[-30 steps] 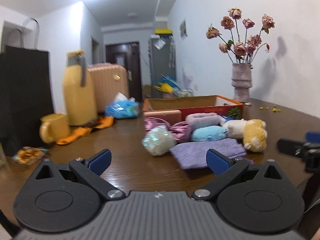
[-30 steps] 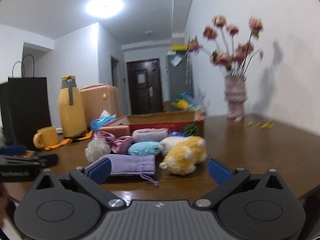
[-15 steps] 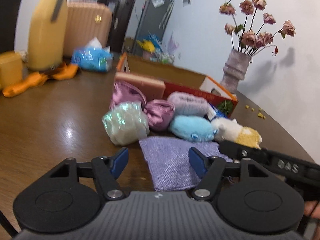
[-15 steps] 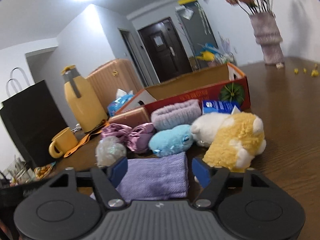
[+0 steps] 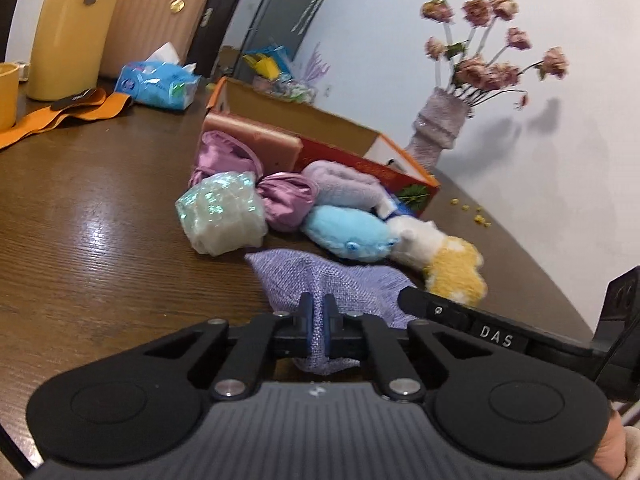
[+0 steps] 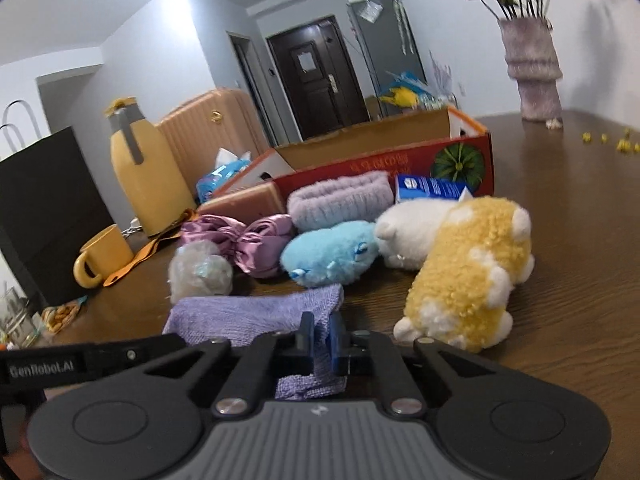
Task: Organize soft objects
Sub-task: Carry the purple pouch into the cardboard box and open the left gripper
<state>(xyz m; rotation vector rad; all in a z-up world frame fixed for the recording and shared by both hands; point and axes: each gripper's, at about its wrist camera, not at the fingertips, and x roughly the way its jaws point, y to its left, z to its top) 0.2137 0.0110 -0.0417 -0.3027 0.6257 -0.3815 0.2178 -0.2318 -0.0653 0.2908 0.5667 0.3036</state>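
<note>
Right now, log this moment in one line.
left gripper: shut on purple knit pouch | right gripper: shut on pouch | pouch: on table

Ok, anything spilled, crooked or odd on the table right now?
Small yellow crumbs lie scattered on the table near the vase, like fallen petals. Otherwise just the purple cloth, bunched where both grippers pinch it.

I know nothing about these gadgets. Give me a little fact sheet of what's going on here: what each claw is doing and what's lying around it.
left claw: shut on purple cloth pouch
right claw: shut on the same pouch, at its other side
pouch: on the wooden table, bunched where pinched
soft things behind: blue plush, yellow-and-white plush, pink satin scrunchies, iridescent bundle
container: open red cardboard box behind the pile
</note>
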